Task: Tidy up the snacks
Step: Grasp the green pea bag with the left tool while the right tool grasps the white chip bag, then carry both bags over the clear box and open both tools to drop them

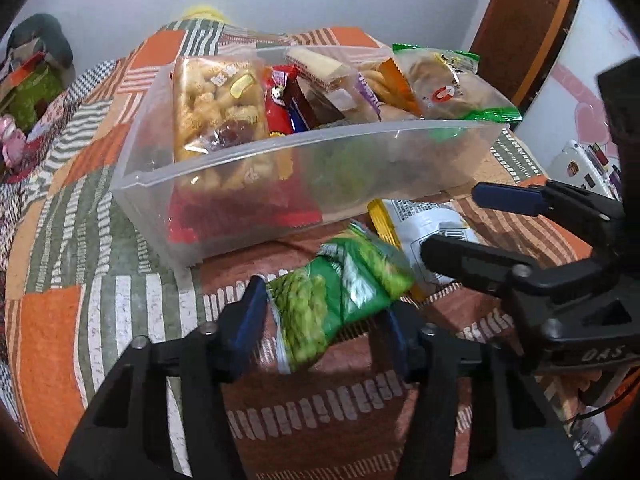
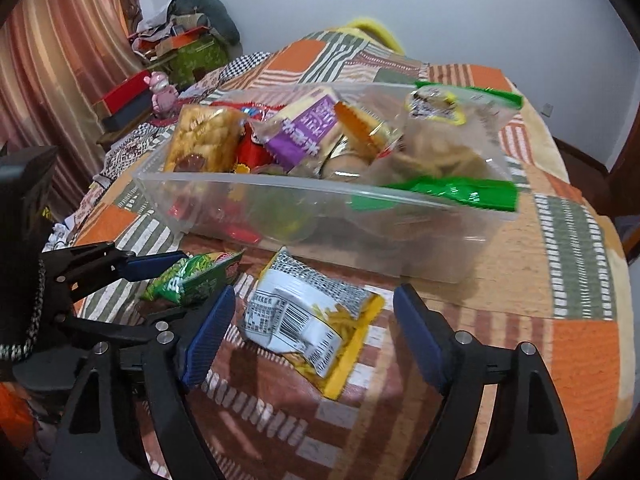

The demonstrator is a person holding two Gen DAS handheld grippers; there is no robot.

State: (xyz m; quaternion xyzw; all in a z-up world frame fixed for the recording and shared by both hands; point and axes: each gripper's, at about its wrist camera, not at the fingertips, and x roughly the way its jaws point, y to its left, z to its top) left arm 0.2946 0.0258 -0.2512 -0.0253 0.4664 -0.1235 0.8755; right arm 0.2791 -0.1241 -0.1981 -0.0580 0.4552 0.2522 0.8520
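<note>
A clear plastic bin full of snack packs stands on the patchwork cloth. In front of it lie a green snack packet and a yellow-and-white snack packet. My left gripper is open with its blue pads on either side of the green packet, which lies between them on the cloth. My right gripper is open, its fingers straddling the yellow-and-white packet. It also shows in the left wrist view at the right.
The table is covered with an orange, green and brown patchwork cloth. Boxes, a pink toy and clutter sit at the far left by a curtain. A white wall stands behind the table.
</note>
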